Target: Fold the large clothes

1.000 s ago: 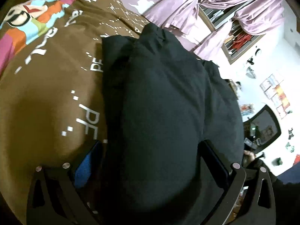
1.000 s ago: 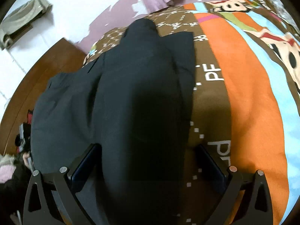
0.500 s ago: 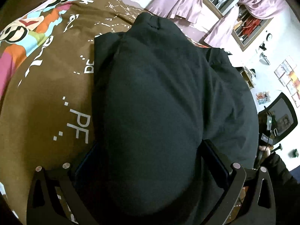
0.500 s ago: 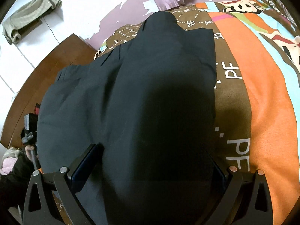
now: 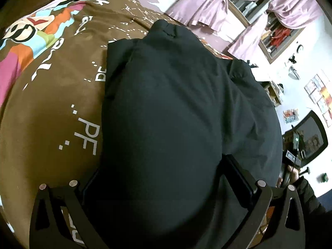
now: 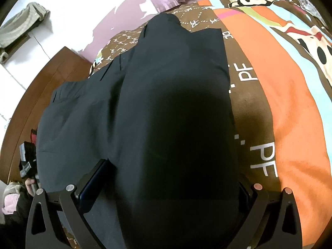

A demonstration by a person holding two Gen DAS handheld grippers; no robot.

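Dark garment (image 5: pixel 166 108) lies on the patterned bedspread (image 5: pixel 51 114), draped over both your left gripper (image 5: pixel 159 178) and right gripper (image 6: pixel 166 178), jaws spread wide beneath it; judged soft, heavy, floppy, so take it at the hem corners.

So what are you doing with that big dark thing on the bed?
Someone is folding big dark trousers on a colourful bedspread. They hold a pair of tongs in each hand. The cloth bulges up between the fingers of the left tongs and the right tongs, hiding whether either pair is pinching it. Part of the trousers still lies spread flat.
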